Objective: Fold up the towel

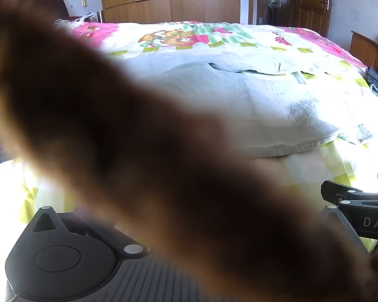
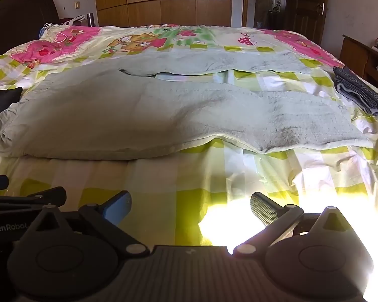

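A pale green towel (image 2: 138,110) lies spread across the bed, its left part bunched and folded over itself; the left wrist view shows the towel (image 1: 239,105) too. My right gripper (image 2: 190,210) hovers over the checked bedcover (image 2: 163,176) in front of the towel, open and holding nothing. My left gripper (image 2: 34,186) is beside it at the left edge, its fingers apart and nothing between them. In the left wrist view a blurred brown shape (image 1: 138,151) close to the lens hides the left fingers; only the gripper body (image 1: 63,256) shows.
A folded grey cloth (image 2: 357,93) lies at the bed's right edge. White cords (image 2: 55,31) rest near the dark headboard (image 2: 20,15). Wooden furniture (image 2: 357,55) stands to the right, a wardrobe (image 2: 163,0) behind, and a person (image 2: 263,2) in the far doorway.
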Motion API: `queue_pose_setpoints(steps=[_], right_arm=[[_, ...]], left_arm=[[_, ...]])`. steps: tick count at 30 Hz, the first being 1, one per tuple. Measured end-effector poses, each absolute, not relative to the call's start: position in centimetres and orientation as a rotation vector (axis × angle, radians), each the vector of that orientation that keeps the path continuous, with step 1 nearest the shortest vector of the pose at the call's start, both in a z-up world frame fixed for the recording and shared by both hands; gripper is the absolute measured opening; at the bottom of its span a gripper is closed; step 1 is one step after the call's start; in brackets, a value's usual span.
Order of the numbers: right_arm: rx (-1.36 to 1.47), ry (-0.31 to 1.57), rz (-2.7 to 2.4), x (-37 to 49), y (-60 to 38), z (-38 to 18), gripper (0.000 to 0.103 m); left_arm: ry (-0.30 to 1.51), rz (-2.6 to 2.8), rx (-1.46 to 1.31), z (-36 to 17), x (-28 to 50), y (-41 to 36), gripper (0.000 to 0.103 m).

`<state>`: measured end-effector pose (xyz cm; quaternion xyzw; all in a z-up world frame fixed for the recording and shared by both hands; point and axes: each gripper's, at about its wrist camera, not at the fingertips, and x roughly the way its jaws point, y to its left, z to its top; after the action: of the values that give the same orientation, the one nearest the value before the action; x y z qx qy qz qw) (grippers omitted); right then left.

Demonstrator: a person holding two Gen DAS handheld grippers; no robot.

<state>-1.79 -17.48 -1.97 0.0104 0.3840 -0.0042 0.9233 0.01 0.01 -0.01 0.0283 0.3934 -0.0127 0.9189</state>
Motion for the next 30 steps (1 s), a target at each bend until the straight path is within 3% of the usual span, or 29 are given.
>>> queue_pose_setpoints(steps=[25,30], right_arm=[[0.026,0.815,0.016,-1.61,-17.45,-2.41,0.103],[0.022,0.820,0.019,-1.54,-17.33,-2.49,0.097]], left_arm=[[0.857,-0.048,0.028,-0.88,0.46,0.27,0.103],[0.863,-0.059,0.027,-0.88,0.46,0.18,0.103]])
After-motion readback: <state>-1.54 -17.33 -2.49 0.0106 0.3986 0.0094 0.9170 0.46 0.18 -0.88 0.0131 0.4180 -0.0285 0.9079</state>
